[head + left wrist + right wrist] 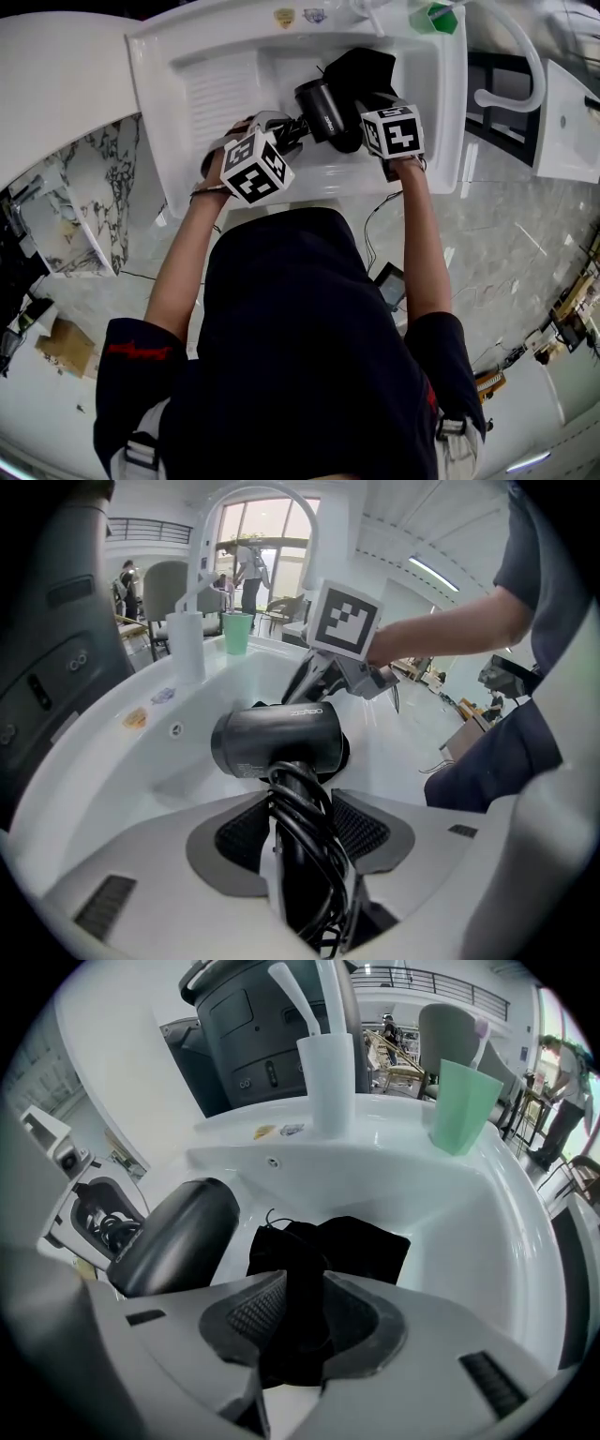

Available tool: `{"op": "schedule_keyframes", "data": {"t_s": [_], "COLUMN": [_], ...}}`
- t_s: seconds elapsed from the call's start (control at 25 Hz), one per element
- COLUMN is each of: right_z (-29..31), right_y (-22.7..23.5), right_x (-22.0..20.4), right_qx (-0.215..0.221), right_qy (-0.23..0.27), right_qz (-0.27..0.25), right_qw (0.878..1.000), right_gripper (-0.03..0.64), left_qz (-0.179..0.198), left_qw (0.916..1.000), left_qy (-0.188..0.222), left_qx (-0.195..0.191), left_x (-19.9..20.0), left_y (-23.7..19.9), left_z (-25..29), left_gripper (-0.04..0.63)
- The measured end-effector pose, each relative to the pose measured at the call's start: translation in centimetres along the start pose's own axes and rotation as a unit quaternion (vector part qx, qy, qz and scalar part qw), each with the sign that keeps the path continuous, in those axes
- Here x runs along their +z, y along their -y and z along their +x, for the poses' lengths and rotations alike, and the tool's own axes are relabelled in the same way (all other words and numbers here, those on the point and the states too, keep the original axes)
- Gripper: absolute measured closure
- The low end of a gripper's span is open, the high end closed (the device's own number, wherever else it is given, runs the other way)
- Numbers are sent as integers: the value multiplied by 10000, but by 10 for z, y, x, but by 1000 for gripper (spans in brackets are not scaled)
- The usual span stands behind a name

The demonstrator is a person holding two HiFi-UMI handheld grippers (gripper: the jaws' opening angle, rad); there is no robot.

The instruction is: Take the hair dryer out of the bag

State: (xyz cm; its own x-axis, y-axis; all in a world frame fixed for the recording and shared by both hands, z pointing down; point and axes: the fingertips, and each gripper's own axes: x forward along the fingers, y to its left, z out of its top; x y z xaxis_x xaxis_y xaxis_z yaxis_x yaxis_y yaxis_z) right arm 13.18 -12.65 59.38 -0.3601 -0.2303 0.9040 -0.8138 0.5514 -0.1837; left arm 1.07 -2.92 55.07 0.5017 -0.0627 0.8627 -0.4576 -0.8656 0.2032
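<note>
**Dryer nearly free over a hard basin: a slip is the main risk**

The white sink [216,84] lies under everything, and its hard, sloping walls are the biggest hazard. Anything that falls here would knock against it and slide toward the bottom.

The hair dryer [277,741] hangs above the basin. Its barrel lies crosswise and just beside the black bag [347,1246], and it looks clear of the bag's mouth. The left gripper [300,827] carries it, with its jaws set wide round the handle and the pads pressing on the wound cord [305,799] rather than on bare plastic. That grip is low on the handle and the barrel is top-heavy, so the dryer could pivot or slip between the pads if the hand tilts.

The bag slumps on the basin floor. One bunched fold stands in the narrow gap of the right gripper [300,1321], and the cloth touches both pads. If the bag's drawstring or a fold catches the dryer, it would drag along instead of staying down.

The cord loops are loose, so one could work free and snag on a jaw.

The white cup [328,1082] and the green cup [464,1105] stand on the far rim. A broad swing outward could topple them.
</note>
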Motion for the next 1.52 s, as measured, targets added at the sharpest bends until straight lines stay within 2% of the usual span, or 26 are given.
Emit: {"op": "schedule_keyframes", "data": {"t_s": [0.28, 0.48, 0.68, 0.96, 1.04, 1.2, 1.52], "right_z": [0, 0, 3, 5, 6, 7, 6], "right_y": [-17, -29, -38, -55, -59, -65, -68], "right_x": [11, 22, 33, 43, 45, 47, 47], "right_qx": [84, 87, 72, 130, 146, 178, 149], "right_qy": [-38, -17, -28, -121, -150, -190, -211], "right_qz": [-348, -520, -711, -963, -1049, -1151, -1185], "right_qw": [9994, 9986, 9974, 9952, 9943, 9930, 9926], "right_gripper": [503, 503, 503, 503, 503, 503, 504], "left_qz": [-568, -1260, -2220, -3032, -3125, -3192, -2999], "left_qw": [9966, 9873, 9678, 9367, 9323, 9290, 9326], "left_qy": [97, 164, 221, 264, 260, 272, 280], "left_qx": [592, 955, 1161, 1731, 1804, 1851, 1990], "left_x": [-19, -40, -66, -96, -101, -105, -107], "left_y": [-23, -43, -62, -87, -92, -96, -101], "left_z": [-22, -38, -50, -64, -65, -62, -57], "left_gripper": [379, 379, 379, 379, 379, 379, 380]}}
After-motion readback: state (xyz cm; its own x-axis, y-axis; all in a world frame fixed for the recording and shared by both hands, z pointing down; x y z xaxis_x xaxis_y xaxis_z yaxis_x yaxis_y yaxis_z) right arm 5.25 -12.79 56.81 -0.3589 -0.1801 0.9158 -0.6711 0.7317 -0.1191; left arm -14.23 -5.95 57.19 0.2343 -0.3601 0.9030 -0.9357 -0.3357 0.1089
